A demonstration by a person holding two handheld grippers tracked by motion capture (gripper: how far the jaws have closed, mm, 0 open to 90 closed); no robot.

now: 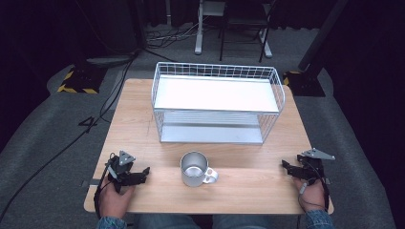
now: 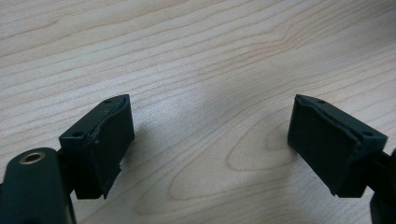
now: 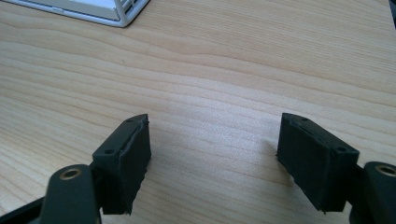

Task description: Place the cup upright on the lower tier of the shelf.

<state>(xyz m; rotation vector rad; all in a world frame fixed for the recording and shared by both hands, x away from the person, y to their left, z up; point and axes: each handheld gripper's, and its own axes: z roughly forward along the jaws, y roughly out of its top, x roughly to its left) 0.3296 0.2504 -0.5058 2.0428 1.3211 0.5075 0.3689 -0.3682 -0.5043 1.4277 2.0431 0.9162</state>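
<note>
1. Grey carpet and dark curtains surrounded a light wooden table (image 1: 143, 124); cables ran across the floor at the left, and chair and stand legs stood behind.
2. On the far half of the table sat a white wire rack (image 1: 217, 102) with two shelves, its long axis running left to right and its open front facing the person.
3. A metal mug (image 1: 195, 169) stood upright near the front edge, about midway between the two grippers and well apart from each. Its mouth faced up and its handle pointed right and slightly toward the person.
4. The left gripper (image 1: 138, 174) lay low at the front left corner, held in a hand (image 1: 114, 193), jaws pointing right toward the mug. In the left gripper view its jaws stood wide apart over bare wood, grasping nothing.
5. The right gripper (image 1: 286, 166) lay near the front right edge in the other hand (image 1: 313, 191), jaws pointing left. In the right gripper view its jaws were likewise spread wide and empty, with a corner of the rack at the top left.
</note>
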